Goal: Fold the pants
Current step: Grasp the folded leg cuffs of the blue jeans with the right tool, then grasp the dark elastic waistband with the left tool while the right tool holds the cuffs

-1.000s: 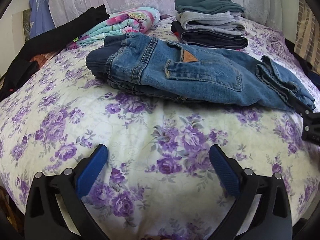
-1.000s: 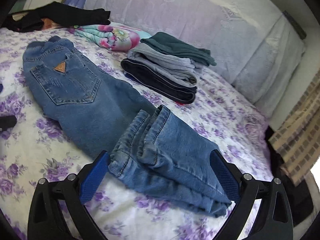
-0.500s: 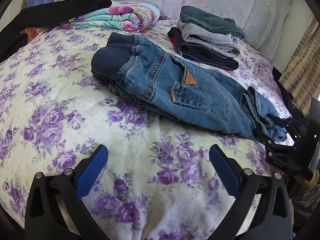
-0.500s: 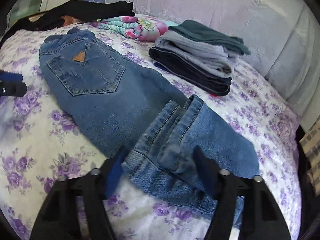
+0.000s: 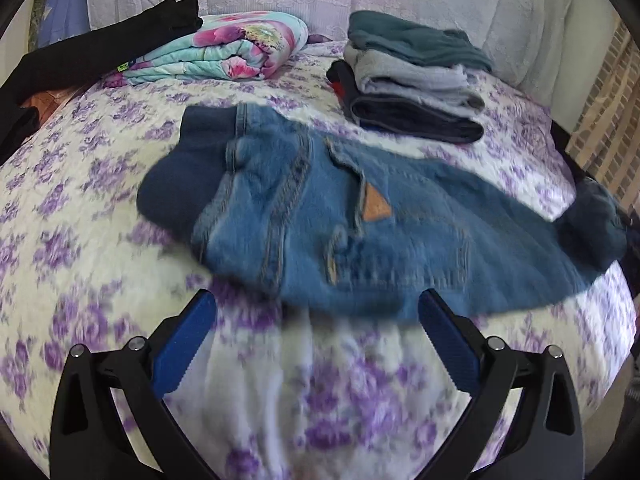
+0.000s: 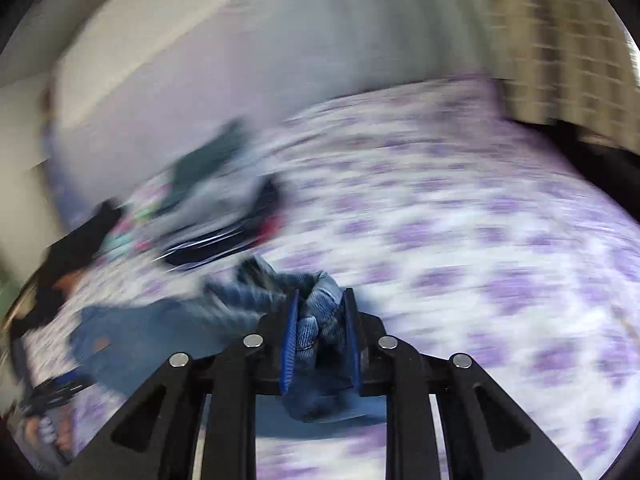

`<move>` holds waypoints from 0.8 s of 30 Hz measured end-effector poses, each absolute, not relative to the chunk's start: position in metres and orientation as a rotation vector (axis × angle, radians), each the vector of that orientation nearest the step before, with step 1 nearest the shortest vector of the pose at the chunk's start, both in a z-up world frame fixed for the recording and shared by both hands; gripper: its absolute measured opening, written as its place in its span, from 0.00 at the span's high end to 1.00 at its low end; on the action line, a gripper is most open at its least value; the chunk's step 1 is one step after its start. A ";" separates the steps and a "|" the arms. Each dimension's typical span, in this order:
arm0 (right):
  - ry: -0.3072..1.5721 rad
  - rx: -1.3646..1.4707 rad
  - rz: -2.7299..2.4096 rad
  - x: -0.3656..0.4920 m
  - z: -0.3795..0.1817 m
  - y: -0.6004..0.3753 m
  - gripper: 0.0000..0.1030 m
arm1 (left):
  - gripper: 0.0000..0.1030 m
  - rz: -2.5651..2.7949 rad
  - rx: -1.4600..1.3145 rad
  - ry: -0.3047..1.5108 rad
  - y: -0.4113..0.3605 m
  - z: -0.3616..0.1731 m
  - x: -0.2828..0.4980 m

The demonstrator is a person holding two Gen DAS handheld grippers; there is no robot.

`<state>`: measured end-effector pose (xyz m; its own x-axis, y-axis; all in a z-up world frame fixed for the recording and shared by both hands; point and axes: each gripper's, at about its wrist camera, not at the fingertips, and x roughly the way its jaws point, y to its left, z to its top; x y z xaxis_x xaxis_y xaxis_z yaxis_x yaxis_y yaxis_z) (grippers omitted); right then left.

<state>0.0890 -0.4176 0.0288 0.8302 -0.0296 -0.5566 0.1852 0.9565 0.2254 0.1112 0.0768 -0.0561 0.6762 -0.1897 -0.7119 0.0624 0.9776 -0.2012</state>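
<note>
right gripper pinching the bunched hem end of the jeans; left gripper spread wide, near the waistband. carry hems toward the waistband, lay seams aligned, flatten before releasing.

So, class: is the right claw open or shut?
Shut. The right claw has its blue pads pressed against a bunched fold of the jeans.

The jeans are spread across the middle of the bed, waistband to the left. Behind them, a stack of folded clothes is set to the right, a folded blanket to the left, with a dark garment laid further left.
</note>
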 end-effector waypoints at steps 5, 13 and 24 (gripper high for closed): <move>0.525 0.302 -0.423 0.042 0.027 -0.468 0.53 | 0.04 -0.153 -0.248 0.797 0.087 -0.048 0.128; 0.649 0.493 -0.113 0.059 -0.023 -0.420 0.44 | 0.06 -0.151 -0.273 0.704 0.089 -0.027 0.143; 0.670 0.554 -0.194 0.065 -0.040 -0.464 0.64 | 0.62 -0.092 -0.234 0.679 0.103 -0.016 0.172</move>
<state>0.0652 -0.4642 -0.0398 0.7724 0.0044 -0.6351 0.3426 0.8391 0.4225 0.1723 0.1033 -0.0157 0.7755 -0.1600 -0.6107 0.0080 0.9698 -0.2439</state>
